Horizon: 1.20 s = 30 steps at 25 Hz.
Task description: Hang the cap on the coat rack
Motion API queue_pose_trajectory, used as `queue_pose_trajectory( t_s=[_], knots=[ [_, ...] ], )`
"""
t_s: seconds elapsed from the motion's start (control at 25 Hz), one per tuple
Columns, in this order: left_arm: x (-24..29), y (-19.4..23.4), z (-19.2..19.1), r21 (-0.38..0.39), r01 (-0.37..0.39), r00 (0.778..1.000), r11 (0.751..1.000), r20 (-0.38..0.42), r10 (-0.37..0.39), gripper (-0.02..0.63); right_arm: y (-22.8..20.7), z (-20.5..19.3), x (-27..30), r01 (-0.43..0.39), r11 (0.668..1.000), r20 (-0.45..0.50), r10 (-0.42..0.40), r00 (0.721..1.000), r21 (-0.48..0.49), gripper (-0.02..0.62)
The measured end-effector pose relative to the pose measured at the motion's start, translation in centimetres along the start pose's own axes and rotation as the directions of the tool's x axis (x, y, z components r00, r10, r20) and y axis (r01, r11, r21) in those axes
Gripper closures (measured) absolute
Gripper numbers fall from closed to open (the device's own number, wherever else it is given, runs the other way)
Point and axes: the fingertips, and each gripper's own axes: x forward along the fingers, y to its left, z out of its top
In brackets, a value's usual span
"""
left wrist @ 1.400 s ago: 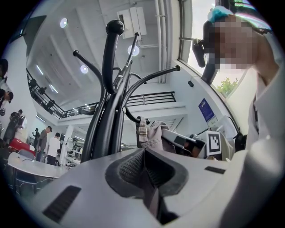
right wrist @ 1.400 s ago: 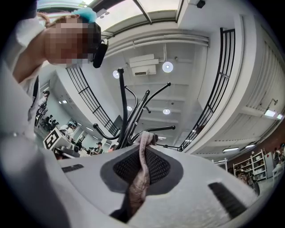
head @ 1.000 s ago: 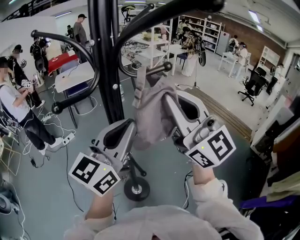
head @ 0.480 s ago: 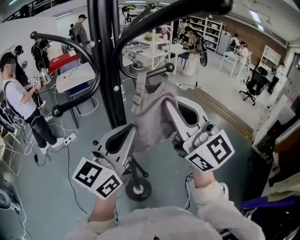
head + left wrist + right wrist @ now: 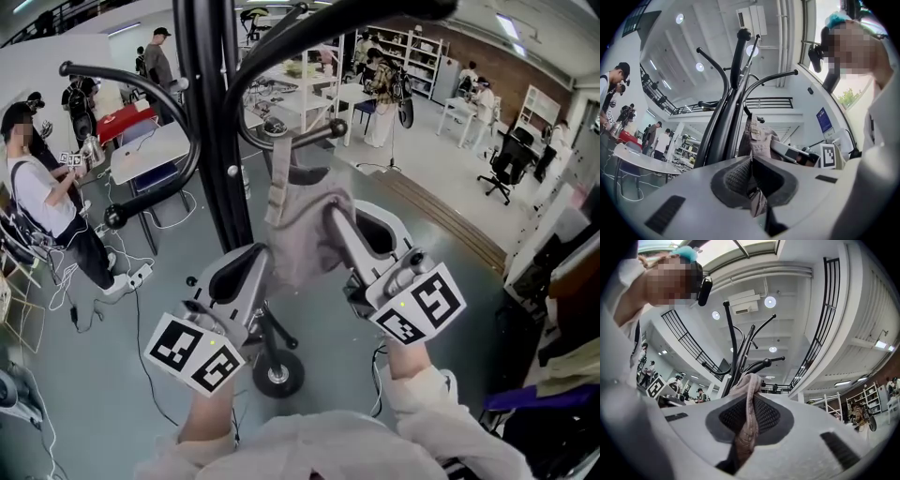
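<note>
Holding the grey cap point(image 5: 305, 220) up at the coat rack point(image 5: 214, 141), the left gripper point(image 5: 265, 255) is pinched tight on one side and the right gripper point(image 5: 331, 214) on the other. The cap's strap reaches a hook point(image 5: 319, 134) near its tip. If the strap is not looped over, the cap may fall. No words can be read, only square markers point(image 5: 419, 307).

Soft matt beige cloth of the cap point(image 5: 749, 411), stitched, between the jaws. Beyond them, glossy black metal of the coat rack point(image 5: 214, 141). Dark ribbed pads point(image 5: 769, 416) in smooth matt grey plastic.
</note>
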Motion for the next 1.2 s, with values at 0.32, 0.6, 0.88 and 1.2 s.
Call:
queue_pose_trajectory(
  t_s=[0.32,0.6,0.88,1.2],
  knots=[
    [-0.4,0.1,-0.1,-0.015,-0.002,1.000,1.000,-0.009,0.002,0.588,0.4,0.0,-0.7,0.032,0.999,0.006,-0.032,0.999,0.003,0.584],
    [-1.2,0.2,-0.4,-0.015,-0.021,0.999,1.000,-0.030,0.020,0.588,1.2,0.1,-1.6,0.040,0.999,0.010,-0.040,0.999,-0.006,0.583],
    [-1.4,-0.3,-0.4,-0.021,-0.033,0.999,0.999,-0.032,0.032,0.588,1.3,-0.3,-2.6,0.053,0.998,-0.017,-0.053,0.998,0.024,0.493],
    [-1.8,-0.5,-0.6,-0.009,-0.047,0.998,0.999,-0.036,0.047,0.588,1.3,-0.2,-4.0,0.071,0.997,-0.035,-0.071,0.997,0.003,0.492]
  ],
)
